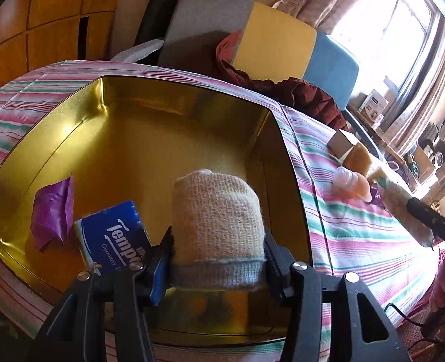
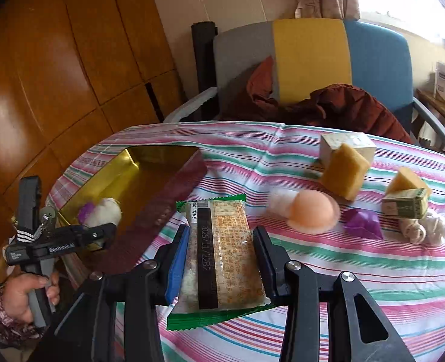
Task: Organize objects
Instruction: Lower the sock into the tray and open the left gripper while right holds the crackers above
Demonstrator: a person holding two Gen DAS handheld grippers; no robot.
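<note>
My left gripper (image 1: 217, 241) is shut on a rolled cream sock (image 1: 219, 211) with a grey cuff and holds it over the open gold tin (image 1: 71, 126). Inside the tin lie a purple pouch (image 1: 53, 211) and a blue tissue pack (image 1: 113, 235). My right gripper (image 2: 220, 241) is shut on a green-edged snack packet (image 2: 222, 253), above the striped tablecloth (image 2: 373, 271) to the right of the tin (image 2: 150, 175). In the right wrist view the left gripper (image 2: 101, 229) shows at the tin's near corner, with the sock (image 2: 104, 214) in it.
On the cloth to the right lie a peach dome (image 2: 313, 211), two yellow sponges (image 2: 344, 172), a white box (image 2: 349, 144), a green box (image 2: 405, 208), a purple pouch (image 2: 362, 223) and a white bundle (image 2: 421, 229). A chair with a red jacket (image 2: 343, 105) stands behind the table.
</note>
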